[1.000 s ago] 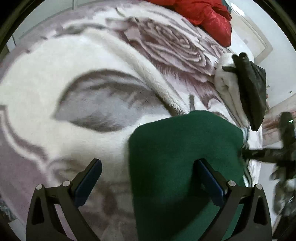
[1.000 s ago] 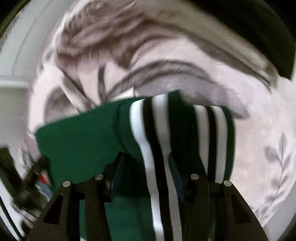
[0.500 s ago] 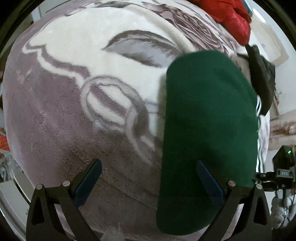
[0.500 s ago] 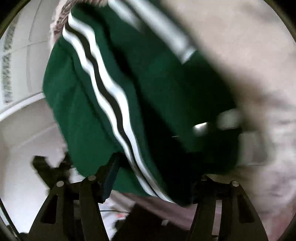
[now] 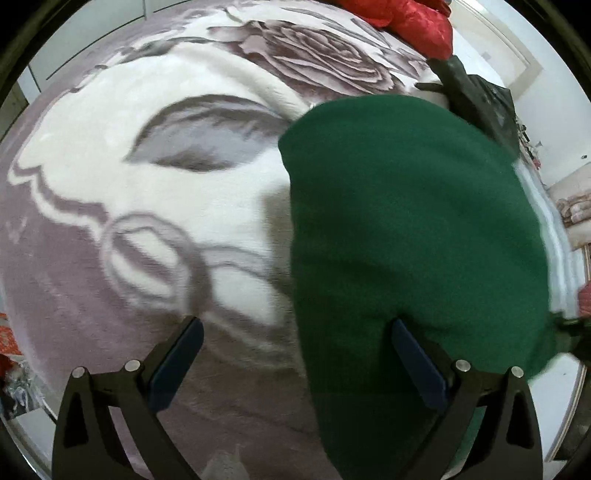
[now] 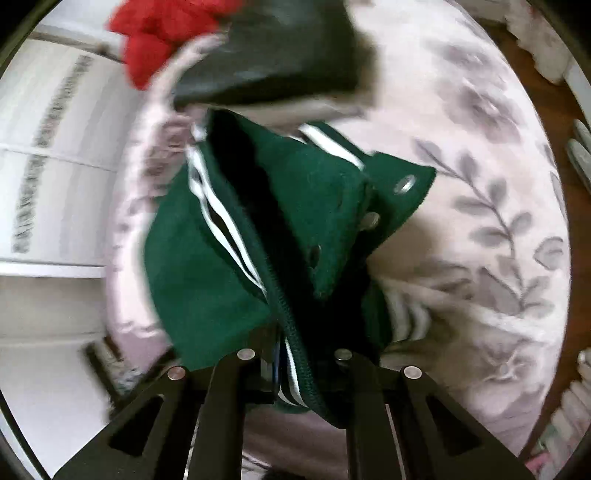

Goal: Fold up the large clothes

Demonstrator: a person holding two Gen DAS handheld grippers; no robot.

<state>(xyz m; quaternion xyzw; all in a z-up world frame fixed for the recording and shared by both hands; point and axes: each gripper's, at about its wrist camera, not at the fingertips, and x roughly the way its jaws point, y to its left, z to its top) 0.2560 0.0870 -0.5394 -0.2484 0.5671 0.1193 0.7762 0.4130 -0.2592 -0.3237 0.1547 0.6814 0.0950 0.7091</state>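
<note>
Now the green jacket (image 6: 229, 258), lying on the flowered blanket (image 5: 110, 192), is being clamped at its striped hem by the closing right gripper (image 6: 295, 373); the left gripper (image 5: 295, 354) is spread wide, empty, and should be brought to the opposite corner so the fold is kept even.

Left tongs (image 5: 295, 354) spread; right tongs (image 6: 295, 373) closing.

A bed with flowered blanket (image 5: 110, 280) carries a green jacket (image 5: 406, 221), and beyond the gripper a red cloth (image 5: 417, 22) (crumpled) and a dark garment (image 5: 476, 99).
</note>
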